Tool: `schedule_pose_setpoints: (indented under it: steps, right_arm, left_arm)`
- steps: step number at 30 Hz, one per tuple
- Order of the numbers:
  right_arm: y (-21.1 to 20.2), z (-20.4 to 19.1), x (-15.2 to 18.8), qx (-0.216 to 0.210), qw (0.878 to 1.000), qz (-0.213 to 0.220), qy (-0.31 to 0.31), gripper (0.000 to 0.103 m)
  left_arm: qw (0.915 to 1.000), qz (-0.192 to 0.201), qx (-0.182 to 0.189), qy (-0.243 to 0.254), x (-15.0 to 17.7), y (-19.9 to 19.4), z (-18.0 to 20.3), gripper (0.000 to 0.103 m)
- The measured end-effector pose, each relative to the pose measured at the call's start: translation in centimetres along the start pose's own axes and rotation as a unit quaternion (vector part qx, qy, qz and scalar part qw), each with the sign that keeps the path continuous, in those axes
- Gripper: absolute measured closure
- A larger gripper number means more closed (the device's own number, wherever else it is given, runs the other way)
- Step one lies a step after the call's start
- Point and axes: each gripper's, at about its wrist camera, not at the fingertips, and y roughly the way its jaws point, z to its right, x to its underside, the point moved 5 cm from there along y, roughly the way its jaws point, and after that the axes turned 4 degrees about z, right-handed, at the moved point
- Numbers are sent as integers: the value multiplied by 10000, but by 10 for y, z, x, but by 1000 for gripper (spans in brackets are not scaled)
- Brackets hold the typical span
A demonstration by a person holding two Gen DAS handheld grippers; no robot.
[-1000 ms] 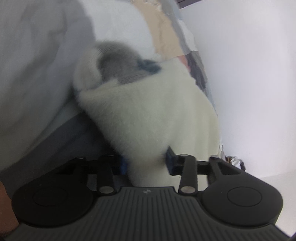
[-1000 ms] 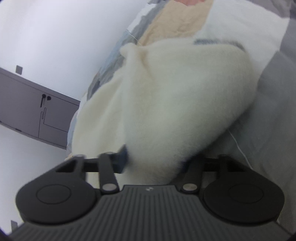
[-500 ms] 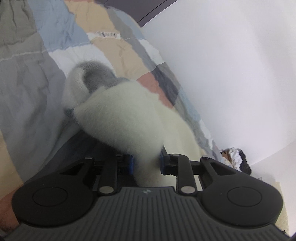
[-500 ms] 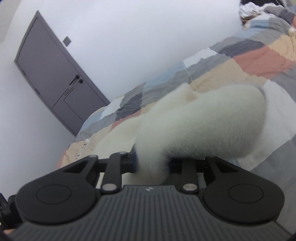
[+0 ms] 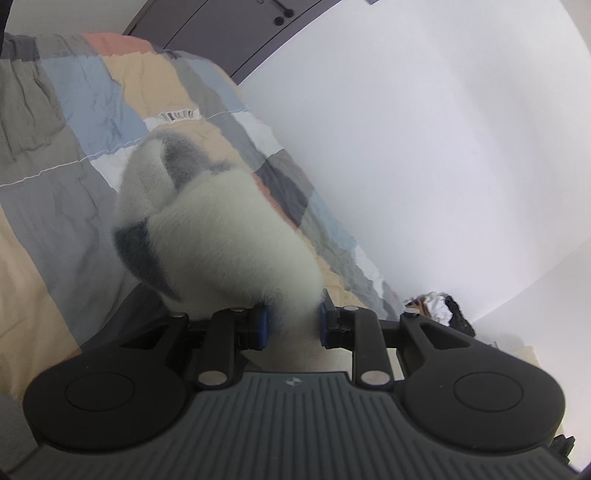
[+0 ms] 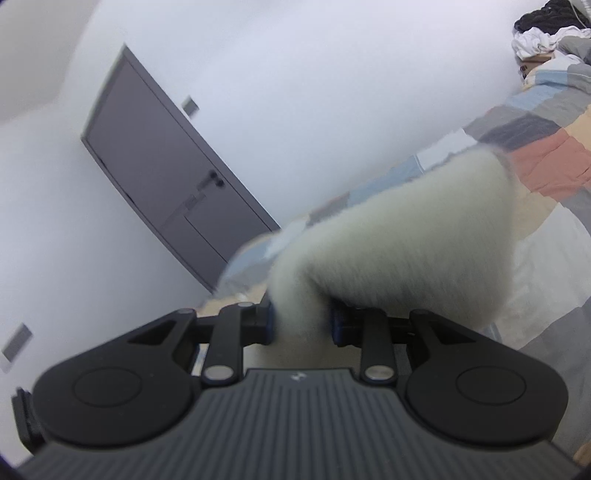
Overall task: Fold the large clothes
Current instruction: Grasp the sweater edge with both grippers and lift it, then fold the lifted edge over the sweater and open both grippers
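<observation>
A fluffy cream fleece garment (image 5: 225, 236) with a grey lining hangs from both grippers, lifted above a patchwork bed cover (image 5: 74, 177). My left gripper (image 5: 291, 326) is shut on a bunched edge of the garment. In the right wrist view the same garment (image 6: 406, 251) drapes forward from my right gripper (image 6: 301, 325), which is shut on another part of it. The fabric hides the fingertips of both grippers.
The patchwork bed (image 6: 546, 147) runs along a white wall (image 5: 424, 147). A grey door (image 6: 166, 184) stands in that wall beyond the bed's end. A pile of dark and white clothes (image 6: 546, 29) lies at the bed's other end.
Both grippers have risen and tilted up with the garment in them. The fabric now hangs clear of the bed, and more wall and door show.
</observation>
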Motion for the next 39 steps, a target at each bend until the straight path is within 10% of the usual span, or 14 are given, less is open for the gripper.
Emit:
schedule_pose_setpoints:
  steps: [28, 39]
  right_arm:
    - [54, 52, 7, 860, 9899, 46, 1125, 66]
    - [126, 81, -14, 1197, 9816, -645, 1338, 66]
  left_arm:
    - [9991, -364, 200, 49, -21, 108, -4, 54]
    - [9998, -206, 0, 75, -50, 179, -13, 34]
